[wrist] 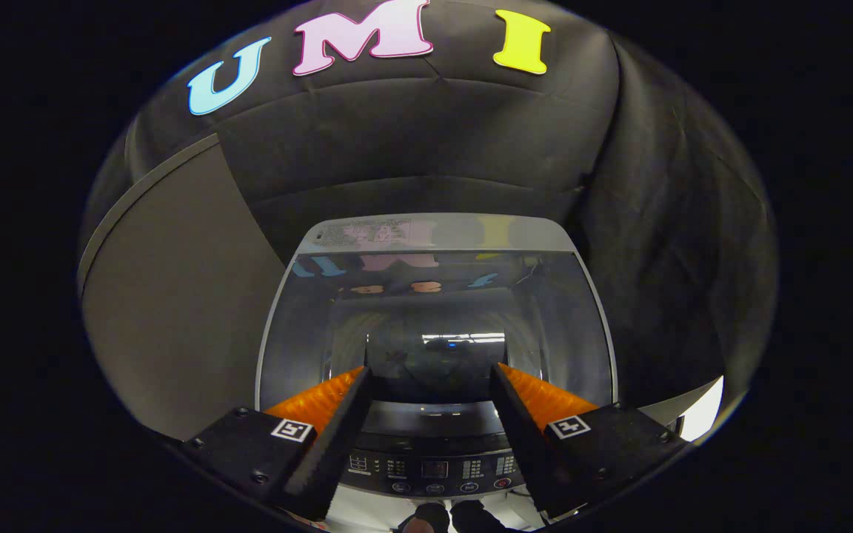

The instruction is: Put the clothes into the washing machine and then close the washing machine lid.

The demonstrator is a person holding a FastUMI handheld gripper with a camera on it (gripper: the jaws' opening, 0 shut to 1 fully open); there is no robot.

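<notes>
I hold the gripper (430, 377) with fingers spread wide and empty above the washing machine (582, 296), whose glass lid (437, 311) lies shut just ahead of them, control panel (434, 468) between them, clothes presumably inside.

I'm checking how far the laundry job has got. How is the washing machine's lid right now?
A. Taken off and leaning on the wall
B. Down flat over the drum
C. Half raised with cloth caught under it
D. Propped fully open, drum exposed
B: the glass lid lies flat over the tub, reflecting the booth, with the control panel between the open gripper's empty fingers.
</notes>
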